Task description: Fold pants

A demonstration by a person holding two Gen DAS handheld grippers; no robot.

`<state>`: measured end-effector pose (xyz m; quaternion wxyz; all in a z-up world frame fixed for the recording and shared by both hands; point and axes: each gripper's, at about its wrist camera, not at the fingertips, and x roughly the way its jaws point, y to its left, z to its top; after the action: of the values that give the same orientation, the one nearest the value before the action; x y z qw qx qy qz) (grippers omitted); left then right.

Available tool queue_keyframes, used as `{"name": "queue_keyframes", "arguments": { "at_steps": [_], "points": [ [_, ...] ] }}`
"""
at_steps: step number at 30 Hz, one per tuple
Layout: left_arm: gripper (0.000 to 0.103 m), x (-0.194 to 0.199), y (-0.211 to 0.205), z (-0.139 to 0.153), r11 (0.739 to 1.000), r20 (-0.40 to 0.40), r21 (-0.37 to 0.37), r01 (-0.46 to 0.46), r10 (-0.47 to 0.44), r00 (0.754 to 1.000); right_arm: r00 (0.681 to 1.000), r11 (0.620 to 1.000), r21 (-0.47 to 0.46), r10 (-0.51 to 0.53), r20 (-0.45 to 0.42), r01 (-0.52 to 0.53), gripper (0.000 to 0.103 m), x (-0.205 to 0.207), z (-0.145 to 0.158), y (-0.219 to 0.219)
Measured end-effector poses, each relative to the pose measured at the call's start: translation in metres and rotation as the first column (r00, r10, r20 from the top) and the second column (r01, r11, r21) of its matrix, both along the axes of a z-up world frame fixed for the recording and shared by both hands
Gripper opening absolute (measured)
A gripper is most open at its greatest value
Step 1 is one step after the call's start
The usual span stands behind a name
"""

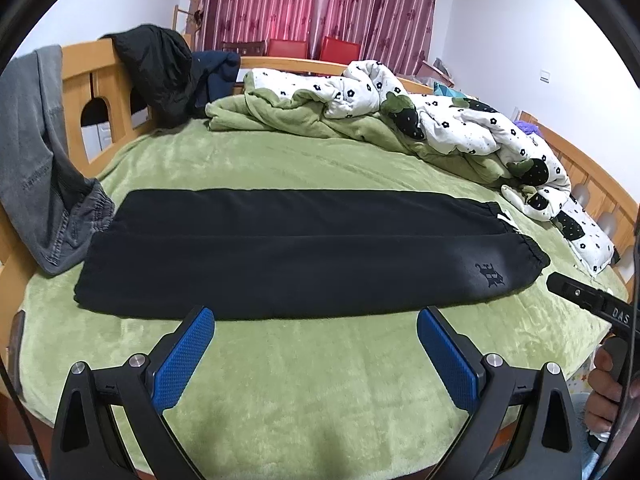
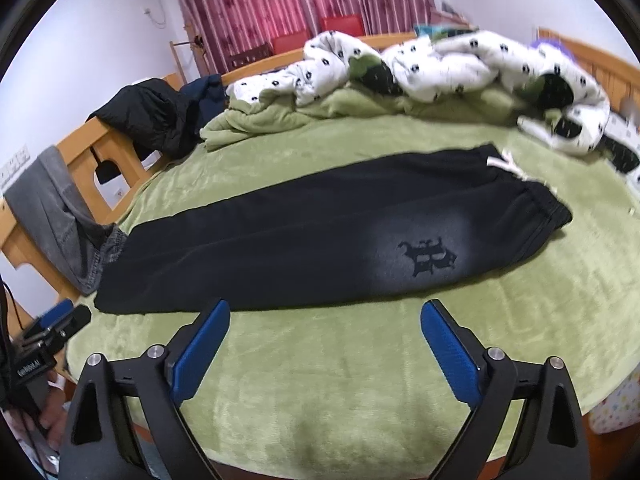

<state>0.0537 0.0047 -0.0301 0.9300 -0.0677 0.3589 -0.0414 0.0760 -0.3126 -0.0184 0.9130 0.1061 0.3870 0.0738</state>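
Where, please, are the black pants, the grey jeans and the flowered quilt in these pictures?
black pants (image 1: 280, 264), left wrist view, middle of the near leg.
grey jeans (image 1: 32, 168), left wrist view, the part hanging over the bed frame.
flowered quilt (image 1: 452, 120), left wrist view, a white patch of the heap.

Two wrist fisheye views, each angled down over the near edge of the bed (image 1: 320, 380). Left wrist view faces the black pants (image 1: 280, 256) squarely; right wrist view sits nearer the waistband. Both share pants, quilt (image 2: 460, 64) and curtains (image 1: 320, 0).
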Motion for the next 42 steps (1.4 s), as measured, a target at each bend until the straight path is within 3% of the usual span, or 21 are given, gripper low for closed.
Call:
{"name": "queue_keyframes", "arguments": {
  "at_steps": [5, 9, 12, 15, 20, 22, 25, 28, 34, 40, 42],
  "points": [
    [0.102, 0.014, 0.019, -0.009, 0.996, -0.025, -0.092, -0.017, 0.015, 1.0, 1.0, 0.995, 0.103, -0.011, -0.025, 0.014, 0.095, 0.017, -0.01, -0.013],
    [0.102, 0.03, 0.035, -0.016, 0.984, -0.035, -0.173, -0.032, 0.026, 0.999, 1.0, 0.991, 0.135, -0.02, 0.02, 0.017, 0.095, 0.022, -0.008, -0.017],
    [0.102, 0.039, 0.052, -0.014, 0.986, -0.008, -0.161, -0.042, 0.042, 0.999, 0.998, 0.992, 0.116, -0.045, 0.039, 0.041, 0.093, 0.03, -0.006, -0.021],
    [0.102, 0.049, 0.078, -0.013, 0.991, 0.017, -0.099, -0.093, 0.095, 0.995, 0.997, 0.997, 0.046, -0.06, 0.04, 0.058, 0.088, 0.041, 0.001, -0.028],
    [0.101, 0.066, 0.134, -0.055, 0.98, -0.088, -0.131, -0.152, 0.142, 0.986, 0.983, 0.992, -0.038, -0.113, 0.144, 0.119, 0.088, 0.051, 0.015, -0.07],
    [0.101, 0.068, 0.154, -0.077, 0.967, -0.136, -0.165, -0.196, 0.174, 0.975, 0.976, 0.987, -0.043, -0.146, 0.161, 0.155, 0.088, 0.056, 0.007, -0.091],
    [0.1, 0.069, 0.172, -0.106, 0.951, -0.192, -0.214, -0.224, 0.184, 0.964, 0.973, 0.975, -0.061, -0.205, 0.106, 0.212, 0.088, 0.069, -0.02, -0.121],
    [0.1, 0.07, 0.181, -0.128, 0.937, -0.204, -0.246, -0.249, 0.201, 0.958, 0.971, 0.97, -0.031, -0.239, 0.03, 0.24, 0.081, 0.08, -0.054, -0.142],
    [0.1, 0.076, 0.194, -0.162, 0.878, -0.233, -0.351, -0.325, 0.255, 0.939, 0.97, 0.971, 0.002, -0.238, -0.058, 0.238, 0.075, 0.095, -0.113, -0.151],
    [0.1, 0.091, 0.193, -0.164, 0.89, -0.19, -0.311, -0.334, 0.286, 0.939, 0.968, 0.968, 0.079, -0.233, -0.092, 0.24, 0.073, 0.117, -0.15, -0.159],
    [0.089, 0.097, 0.193, -0.164, 0.892, -0.184, -0.285, -0.351, 0.309, 0.933, 0.966, 0.961, 0.122, -0.236, -0.108, 0.249, 0.071, 0.127, -0.158, -0.162]
  ]
}}
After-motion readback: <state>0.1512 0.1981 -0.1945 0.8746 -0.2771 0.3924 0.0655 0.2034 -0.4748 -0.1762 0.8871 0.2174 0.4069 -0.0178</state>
